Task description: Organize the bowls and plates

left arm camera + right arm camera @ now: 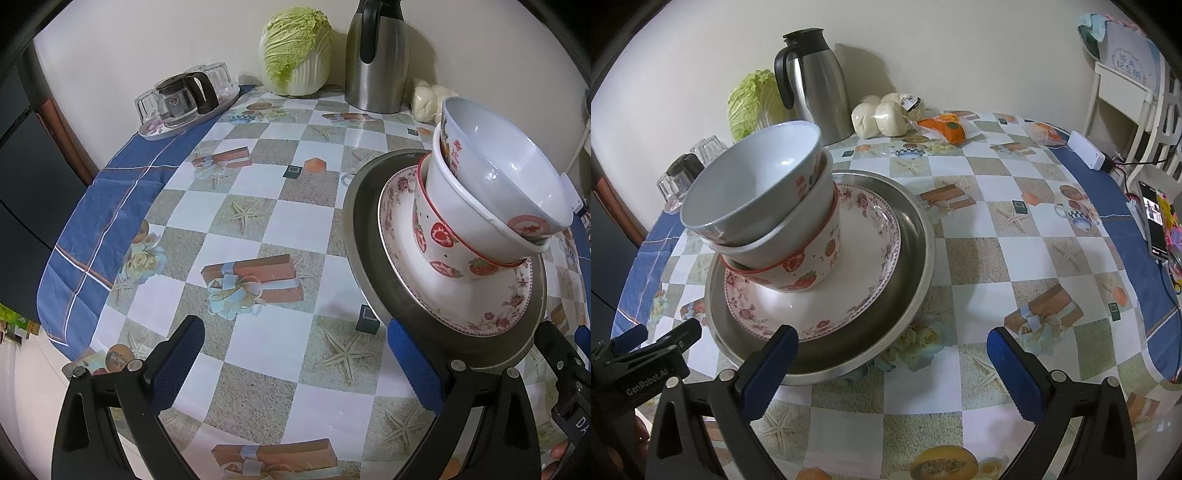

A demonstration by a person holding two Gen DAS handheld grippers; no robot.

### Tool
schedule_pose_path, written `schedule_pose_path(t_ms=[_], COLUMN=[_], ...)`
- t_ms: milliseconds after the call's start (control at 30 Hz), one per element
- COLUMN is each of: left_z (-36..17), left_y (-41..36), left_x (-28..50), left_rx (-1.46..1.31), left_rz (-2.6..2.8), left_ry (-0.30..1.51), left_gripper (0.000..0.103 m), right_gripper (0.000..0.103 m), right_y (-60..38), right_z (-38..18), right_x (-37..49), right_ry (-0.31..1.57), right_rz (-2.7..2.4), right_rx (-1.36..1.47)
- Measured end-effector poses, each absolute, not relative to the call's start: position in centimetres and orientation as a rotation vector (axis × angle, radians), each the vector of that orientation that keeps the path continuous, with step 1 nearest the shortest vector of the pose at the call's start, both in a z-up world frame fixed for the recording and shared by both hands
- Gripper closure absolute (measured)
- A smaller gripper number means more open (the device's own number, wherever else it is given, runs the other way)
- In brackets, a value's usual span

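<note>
Stack of dishes sitting on the checkered tablecloth (997,258), wedged between the two tongs. Off at about 2 o'clock from the left gripper (295,354), at roughly 10 o'clock from the right gripper (892,350).

Bottom up: wide metal pan (916,236), then floral plate (857,295) inside it, then strawberry bowl (812,266), a white bowl (798,218) nested in that, and a pale blue-grey bowl (746,188) with red print on top. Whole tower leaning a bit.

Left gripper spread wide, pinching nothing, right finger just beside the pan rim. Right gripper also spread wide and empty, left finger right at the pan's near edge; touching or not, hard to say.

Further back by the wall: cabbage (295,55), steel thermos jug (812,85), bagged buns (882,114), tray of glasses (184,99).
</note>
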State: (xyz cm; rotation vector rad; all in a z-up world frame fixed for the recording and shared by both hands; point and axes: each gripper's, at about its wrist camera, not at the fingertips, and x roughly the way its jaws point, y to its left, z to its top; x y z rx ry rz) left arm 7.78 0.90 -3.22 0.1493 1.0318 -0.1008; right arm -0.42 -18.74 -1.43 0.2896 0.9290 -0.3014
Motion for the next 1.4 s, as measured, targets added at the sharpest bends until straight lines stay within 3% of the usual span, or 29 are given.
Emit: schedule_pose_path(t_ms=[1400], left_z=[-3.36], left_y=[1.13], left_x=[7.87], left_rx=[0.124], left_rz=[-0.103], left_ry=[1.056], left_gripper=[0.004], right_gripper=[0.000], right_y=[-18.60], right_z=[-1.62], right_x=[-0.36], right_ry=[0.939], right_rz=[-0.299], right_rx=[0.288])
